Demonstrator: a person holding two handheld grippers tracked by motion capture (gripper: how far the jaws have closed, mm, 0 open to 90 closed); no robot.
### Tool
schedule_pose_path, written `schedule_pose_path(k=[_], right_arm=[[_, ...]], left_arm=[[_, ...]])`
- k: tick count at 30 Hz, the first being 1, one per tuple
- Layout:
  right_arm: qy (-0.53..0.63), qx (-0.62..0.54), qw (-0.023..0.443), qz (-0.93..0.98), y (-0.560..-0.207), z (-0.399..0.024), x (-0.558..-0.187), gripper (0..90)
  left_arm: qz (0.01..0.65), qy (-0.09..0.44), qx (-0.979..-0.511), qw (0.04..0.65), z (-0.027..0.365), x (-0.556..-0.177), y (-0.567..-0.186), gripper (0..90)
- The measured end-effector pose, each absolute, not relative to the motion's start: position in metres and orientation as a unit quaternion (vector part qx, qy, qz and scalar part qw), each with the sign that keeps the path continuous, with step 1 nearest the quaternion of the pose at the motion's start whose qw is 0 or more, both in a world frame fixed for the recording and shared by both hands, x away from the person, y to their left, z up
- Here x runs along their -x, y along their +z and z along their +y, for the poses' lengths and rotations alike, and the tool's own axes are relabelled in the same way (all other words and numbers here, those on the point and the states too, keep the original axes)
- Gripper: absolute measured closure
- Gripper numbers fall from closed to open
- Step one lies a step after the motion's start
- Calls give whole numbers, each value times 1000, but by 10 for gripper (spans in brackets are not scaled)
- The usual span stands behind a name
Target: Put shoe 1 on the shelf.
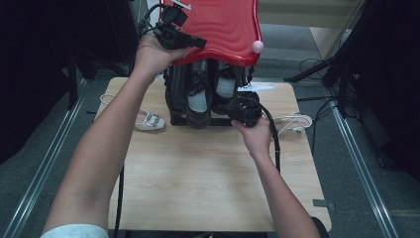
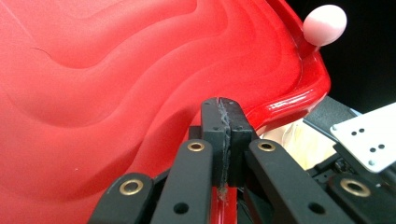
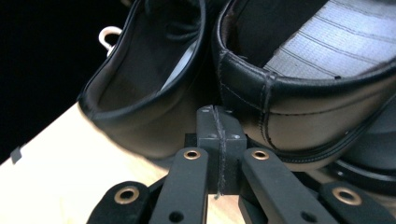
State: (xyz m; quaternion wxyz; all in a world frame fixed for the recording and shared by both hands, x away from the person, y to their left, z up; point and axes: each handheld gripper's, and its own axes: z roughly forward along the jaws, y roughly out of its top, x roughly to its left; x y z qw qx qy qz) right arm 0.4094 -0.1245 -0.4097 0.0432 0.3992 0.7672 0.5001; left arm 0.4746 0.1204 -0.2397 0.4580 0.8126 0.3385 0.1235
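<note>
A red wavy panel (image 1: 223,25) with a pink knob (image 1: 257,46) at its corner tops a black shoe rack (image 1: 171,99) at the back of the wooden table (image 1: 198,173). Two black shoes (image 1: 198,101) (image 1: 225,87) stand under it. My left gripper (image 1: 198,43) is shut, its tips against the panel's near left edge. In the left gripper view the shut gripper (image 2: 223,112) lies over the red panel (image 2: 116,70), with the knob (image 2: 325,23) beyond. My right gripper (image 1: 232,105) is shut and empty, close to the shoes' heels (image 3: 140,107) (image 3: 317,112), tips (image 3: 217,119) pressed together.
A white jewelled sandal (image 1: 148,120) lies on the table left of the rack, and another white strappy sandal (image 1: 294,121) to its right. Metal floor rails run along both sides of the table, with dark stands and cables at the far right.
</note>
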Motion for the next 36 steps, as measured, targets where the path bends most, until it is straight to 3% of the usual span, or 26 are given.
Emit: schedule_pose_path(k=[4, 8, 17, 19, 21, 25, 30, 36], right_arm=[[508, -408, 44, 757, -410, -124, -415, 900], [488, -410, 92, 765, -405, -122, -422, 900], [482, -430, 75, 760, -417, -127, -432, 900], [492, -427, 63, 756, -419, -135, -416, 900], [527, -397, 29, 751, -423, -147, -378, 900], [477, -351, 28, 805, -443, -147, -327, 900], [421, -358, 33, 833, -481, -128, -333, 900], [432, -368, 20, 823, -482, -131, -338, 900]], left_arm=[[339, 124, -814, 454, 120, -475, -239, 899], [338, 126, -813, 456, 120, -474, -240, 898], [337, 132, -815, 452, 119, -474, -240, 898], [339, 138, -817, 445, 120, -472, -239, 898], [338, 139, -820, 442, 122, -472, -239, 897], [337, 144, -819, 441, 121, -472, -240, 898], [340, 146, -816, 444, 121, -472, -241, 897], [336, 148, -817, 445, 120, -473, -241, 898]])
